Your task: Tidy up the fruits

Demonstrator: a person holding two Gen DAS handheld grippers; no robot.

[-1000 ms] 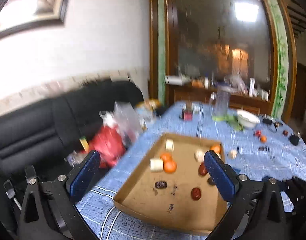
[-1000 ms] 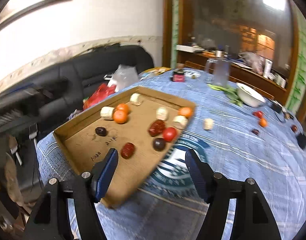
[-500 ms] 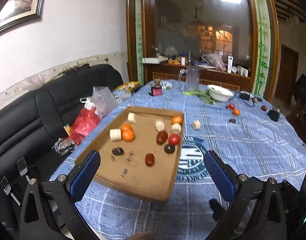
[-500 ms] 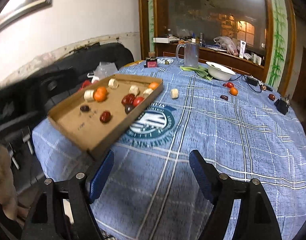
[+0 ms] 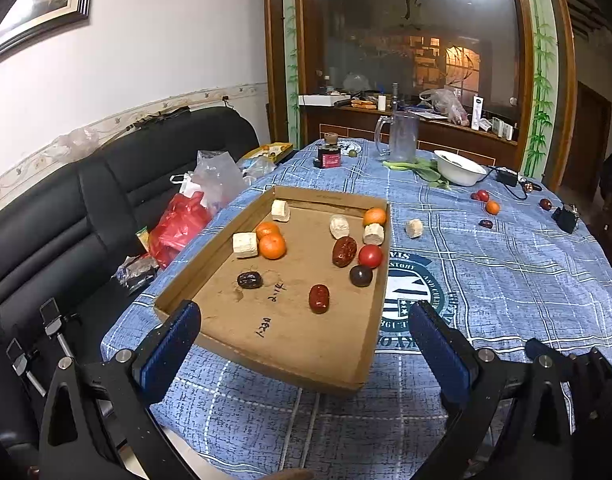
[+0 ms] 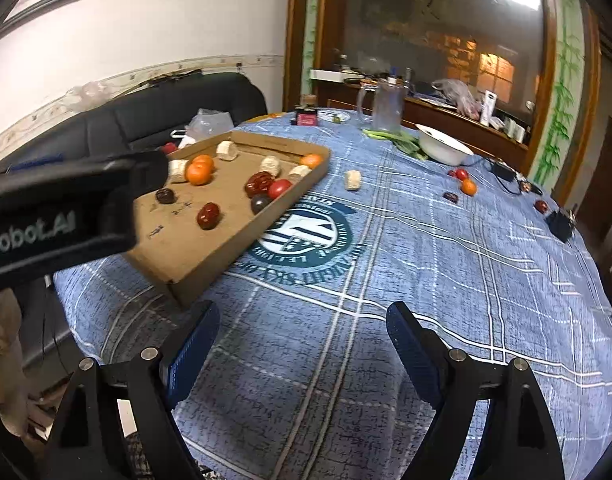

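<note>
Left wrist view: the left gripper [image 5: 302, 344] hangs over the near end of a cardboard tray [image 5: 370, 344] on the blue-clothed counter [image 5: 506, 300], its fingers [image 5: 168, 346] spread wide and holding nothing. The tray's long axis runs away from the fingers, and inside it lie tangerines [image 5: 272, 246], pale cut pieces [image 5: 245, 245], red dates [image 5: 319, 298], a tomato [image 5: 370, 255] and a dark plum [image 5: 361, 275]. One pale piece [image 5: 413, 227] sits just beside the tray's far right corner; a small cluster of loose fruit [image 5: 488, 204] lies well apart, near a white bowl [image 5: 458, 168].

Right wrist view: the right gripper [image 6: 302, 344] points at bare cloth, fingers [image 6: 412, 354] likewise spread and empty. The tray [image 6: 210, 276] lies ahead and to its left, with the left gripper's black body [image 6: 58, 212] across the tray's near left side. The stray pale piece [image 6: 353, 179] and the far fruit [image 6: 468, 187] lie ahead and rightward, so the right hand looks the nearer one for gathering them.
</note>
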